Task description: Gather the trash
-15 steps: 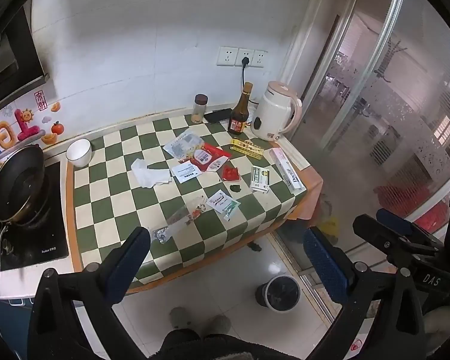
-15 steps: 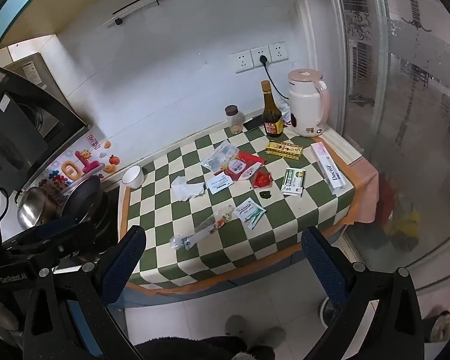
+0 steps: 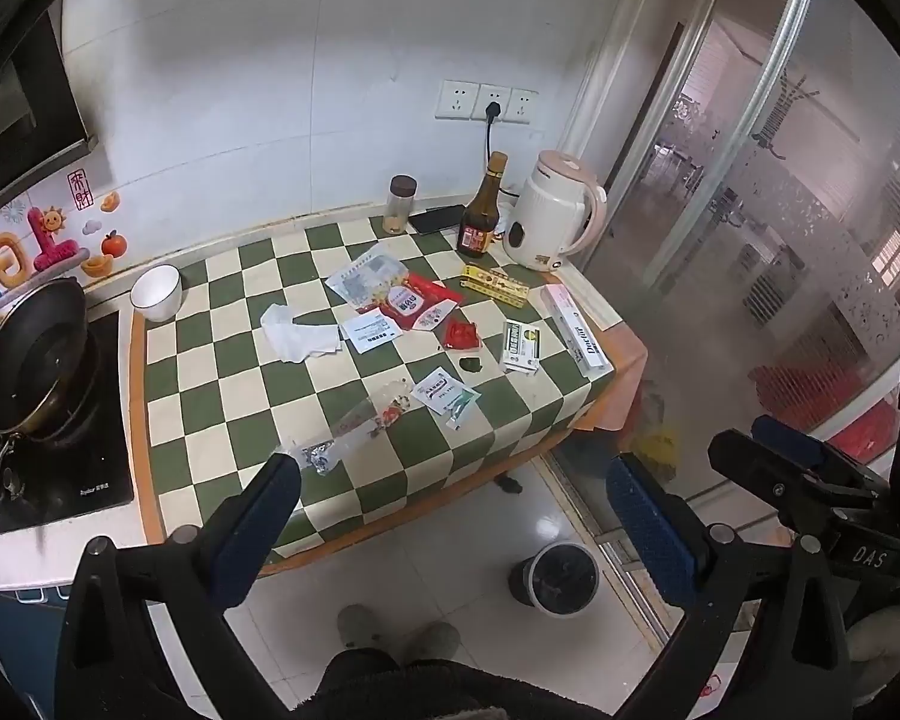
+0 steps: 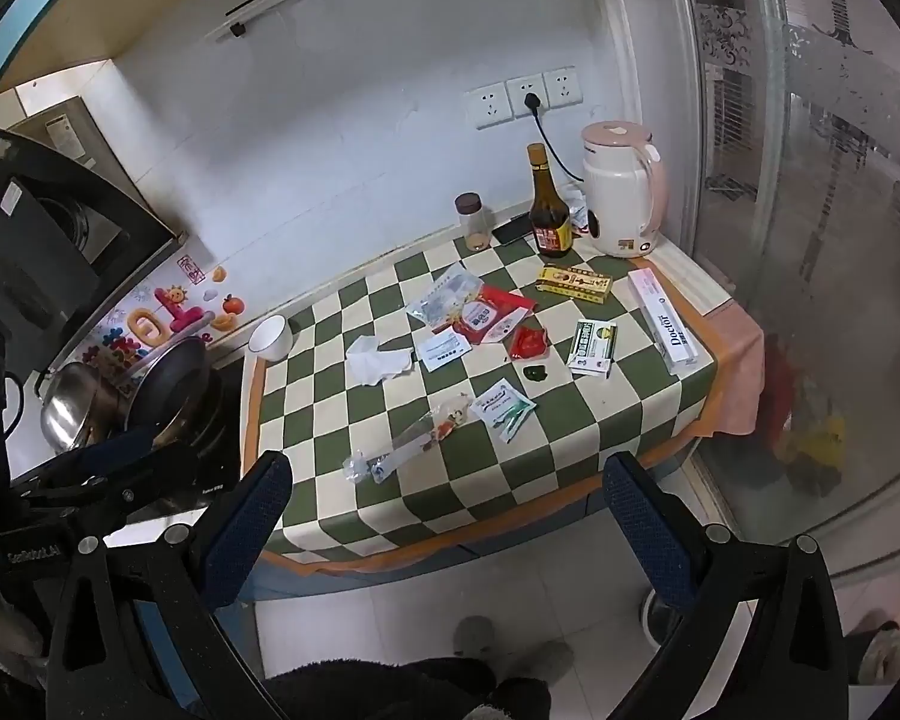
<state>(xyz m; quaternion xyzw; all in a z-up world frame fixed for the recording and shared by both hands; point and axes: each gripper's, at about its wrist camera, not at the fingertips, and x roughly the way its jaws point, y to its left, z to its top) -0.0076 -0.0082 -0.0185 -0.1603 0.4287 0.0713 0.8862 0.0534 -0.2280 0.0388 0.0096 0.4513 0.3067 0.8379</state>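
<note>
Trash lies scattered on a green-and-white checked counter (image 3: 234,384): a crumpled white tissue (image 3: 297,333), a clear plastic wrapper (image 3: 354,429), a red packet (image 3: 417,306), a small red wrapper (image 3: 462,336), white sachets (image 3: 444,393) and small boxes (image 3: 522,345). The tissue (image 4: 378,360) and the clear wrapper (image 4: 408,444) also show in the right wrist view. My left gripper (image 3: 450,516) is open and empty, held back from the counter's front edge. My right gripper (image 4: 444,516) is open and empty, also well short of the counter. A small dark bin (image 3: 561,579) stands on the floor below the counter.
A white bowl (image 3: 157,292), a spice jar (image 3: 401,204), a dark bottle (image 3: 481,216), a phone (image 3: 438,219) and a kettle (image 3: 549,219) stand at the back. A frying pan (image 3: 33,360) sits on the cooktop at left. A glass door (image 3: 780,270) is at right.
Both views are almost unchanged; the grippers hold still, open, in front of the counter.
</note>
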